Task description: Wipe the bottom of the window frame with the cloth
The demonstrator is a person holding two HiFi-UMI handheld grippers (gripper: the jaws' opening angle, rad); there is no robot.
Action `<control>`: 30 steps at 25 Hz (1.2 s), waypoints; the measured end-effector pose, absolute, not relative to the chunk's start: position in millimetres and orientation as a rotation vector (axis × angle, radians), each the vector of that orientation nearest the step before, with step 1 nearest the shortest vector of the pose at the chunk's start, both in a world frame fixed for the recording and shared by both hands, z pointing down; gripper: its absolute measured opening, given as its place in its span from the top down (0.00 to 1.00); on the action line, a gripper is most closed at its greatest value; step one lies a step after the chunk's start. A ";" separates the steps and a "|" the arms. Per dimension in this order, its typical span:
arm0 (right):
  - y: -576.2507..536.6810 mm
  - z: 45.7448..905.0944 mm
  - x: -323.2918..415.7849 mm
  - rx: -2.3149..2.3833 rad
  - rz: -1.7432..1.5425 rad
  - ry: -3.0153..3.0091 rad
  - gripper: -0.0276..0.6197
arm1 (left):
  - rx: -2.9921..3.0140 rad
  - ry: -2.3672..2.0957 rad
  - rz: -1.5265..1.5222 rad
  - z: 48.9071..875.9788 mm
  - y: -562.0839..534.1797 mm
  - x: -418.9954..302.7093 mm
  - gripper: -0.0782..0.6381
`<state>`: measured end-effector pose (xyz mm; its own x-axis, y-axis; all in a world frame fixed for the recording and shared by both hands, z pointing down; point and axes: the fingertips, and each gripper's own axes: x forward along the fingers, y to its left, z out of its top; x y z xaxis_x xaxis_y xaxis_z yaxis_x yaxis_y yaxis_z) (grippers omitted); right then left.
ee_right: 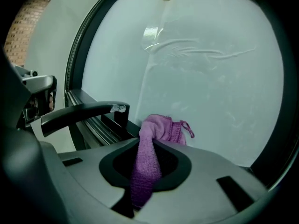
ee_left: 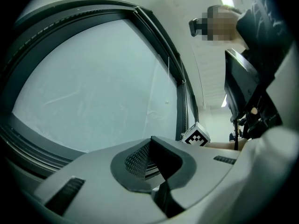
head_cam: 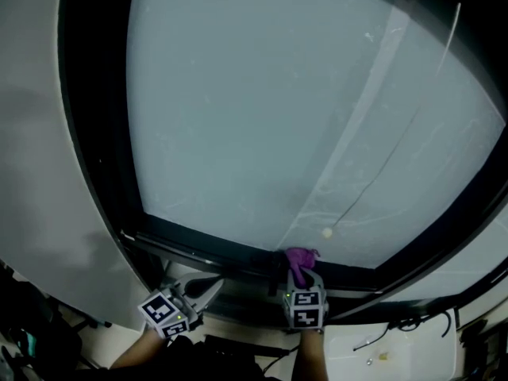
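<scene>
right tongs: reaching forward, clamped on purple cloth
cloth: at the bottom of the window frame
left tongs: together, empty, near frame bottom
right gripper view only: black handle on frame

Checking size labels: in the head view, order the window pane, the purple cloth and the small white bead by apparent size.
Largest to smallest:
1. window pane, by far
2. purple cloth
3. white bead, a mere dot

The dark bottom rail of the window frame was seen running left to right under the glass. A purple cloth was pressed onto it right of centre, bunched against the glass. A dark handle was mounted just left of the cloth.
</scene>
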<state>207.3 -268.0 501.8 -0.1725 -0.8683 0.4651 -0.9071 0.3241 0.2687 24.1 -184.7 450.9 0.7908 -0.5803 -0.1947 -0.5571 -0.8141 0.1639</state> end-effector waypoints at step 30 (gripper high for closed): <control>-245.5 491.0 162.3 1.518 0.055 -2.301 0.86 | 2.843 -0.939 -0.294 465.8 -173.8 -8.5 0.89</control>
<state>162.3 -245.5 491.0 -0.3432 -0.8778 0.3341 -0.8928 0.4154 0.1743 -8.5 -173.8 465.8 0.7871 -0.6002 -0.1424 -0.5741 -0.7972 0.1867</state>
